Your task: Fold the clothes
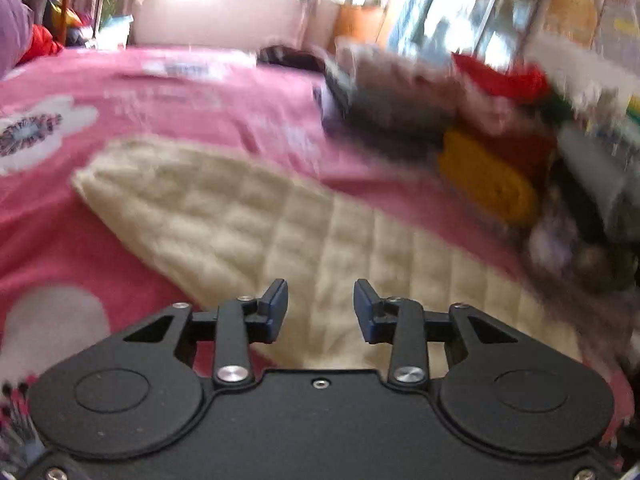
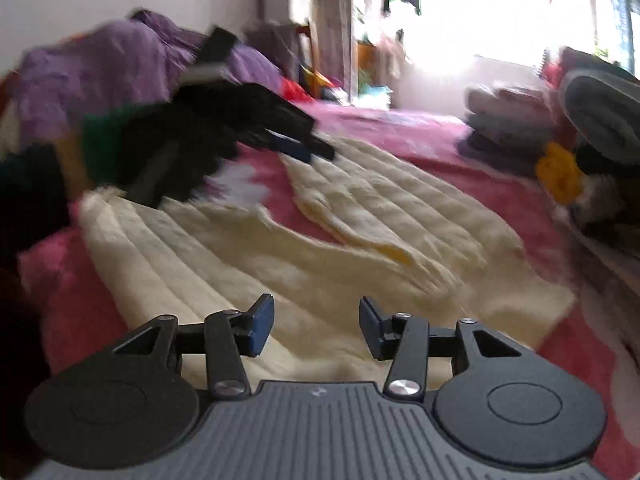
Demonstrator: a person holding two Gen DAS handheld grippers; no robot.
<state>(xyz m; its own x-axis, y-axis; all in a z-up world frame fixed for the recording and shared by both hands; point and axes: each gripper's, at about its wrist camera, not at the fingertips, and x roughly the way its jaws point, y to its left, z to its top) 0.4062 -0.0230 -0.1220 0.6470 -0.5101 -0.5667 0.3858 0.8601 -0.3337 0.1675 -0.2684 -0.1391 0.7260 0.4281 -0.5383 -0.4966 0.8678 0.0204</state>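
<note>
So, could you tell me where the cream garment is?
The cream garment lies spread on the pink bedspread, directly ahead of both open grippers.

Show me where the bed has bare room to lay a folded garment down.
Free: the pink bedspread beyond the cream quilted garment, toward the far wall, and the pink strip between the garment and the folded stack. Crowded: the clothes pile on one side and the purple and dark heap on the other.
</note>
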